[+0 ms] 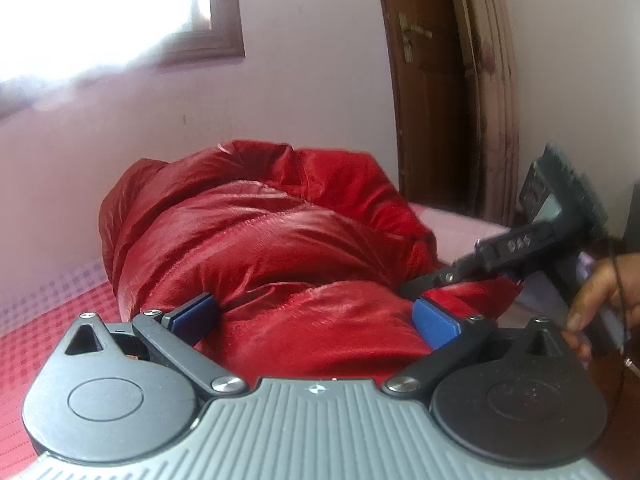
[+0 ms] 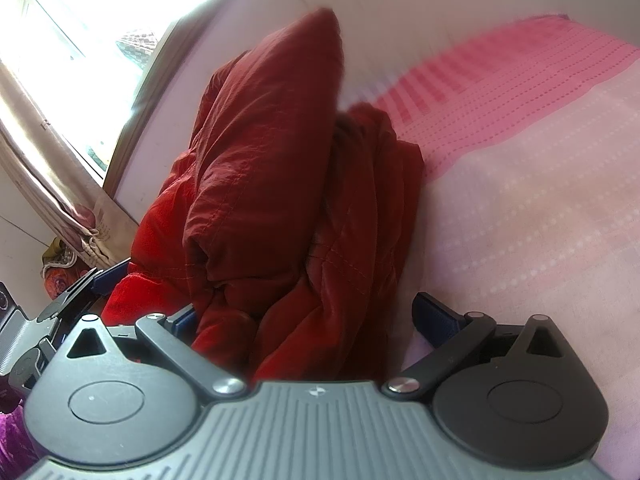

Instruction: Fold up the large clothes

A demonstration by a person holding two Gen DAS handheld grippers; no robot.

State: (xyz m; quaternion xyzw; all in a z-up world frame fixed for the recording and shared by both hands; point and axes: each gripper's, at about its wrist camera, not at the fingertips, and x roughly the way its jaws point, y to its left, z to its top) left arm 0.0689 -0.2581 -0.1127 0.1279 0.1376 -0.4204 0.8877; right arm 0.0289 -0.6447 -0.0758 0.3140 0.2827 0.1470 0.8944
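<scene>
Red puffer jacket (image 1: 256,248) bunched in a thick mound on the pink patterned bedsheet (image 2: 520,184), near the pale wall, with one padded section standing up above the rest in the right wrist view

Left gripper (image 1: 316,318) spread wide, blue pads (image 1: 434,322) either side of the jacket's near bulge, fabric filling the gap but not visibly pinched. Right gripper (image 2: 310,316) likewise released, left pad against the jacket's near edge, right pad over bare bedsheet just beside the jacket. Seen from the left wrist view, right gripper (image 1: 424,286) at the jacket's right side, nose touching or almost touching the fabric, bare hand (image 1: 600,300) on its handle

Probably mid-fold, judging by the piled layers; next move likely a fresh grip to flatten or turn the bundle

To do that well:
- Close on a seam or hem of the jacket, not on the puffy middle, since slick quilted nylon tends to slip out of a shallow pinch
- Take both sides of the jacket at matching height, so the fold lands square
- Press the standing section down against the jacket body before releasing, as trapped air may spring it back
- Keep the bedsheet out of the right pad
</scene>
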